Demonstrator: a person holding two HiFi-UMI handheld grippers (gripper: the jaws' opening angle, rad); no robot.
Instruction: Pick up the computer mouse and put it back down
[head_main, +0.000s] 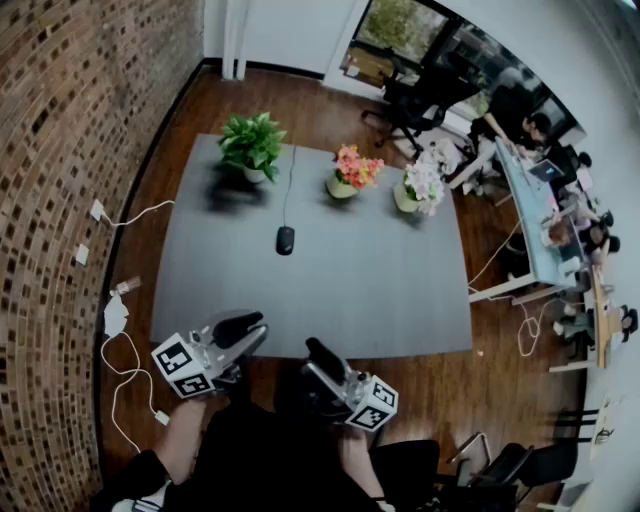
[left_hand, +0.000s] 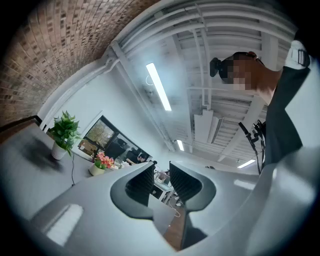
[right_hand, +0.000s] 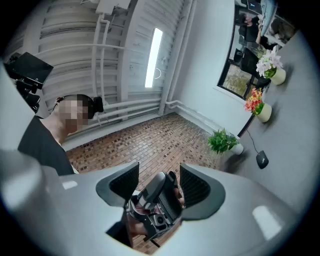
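Grey left gripper (head_main: 245, 328) hangs at the near edge of the worktop (head_main: 400, 290), fingers narrowly apart and empty. Ahead, between both grippers and well apart from them, lies the black computer mouse (head_main: 285, 240), its long axis pointing away from the person. The right gripper (head_main: 320, 358), fingers spread wide and empty, looks slightly farther off.

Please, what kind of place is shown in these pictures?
Most likely an open office: people work at a long desk on the right, office chairs stand nearby, and a grey table carries a mouse and potted plants.
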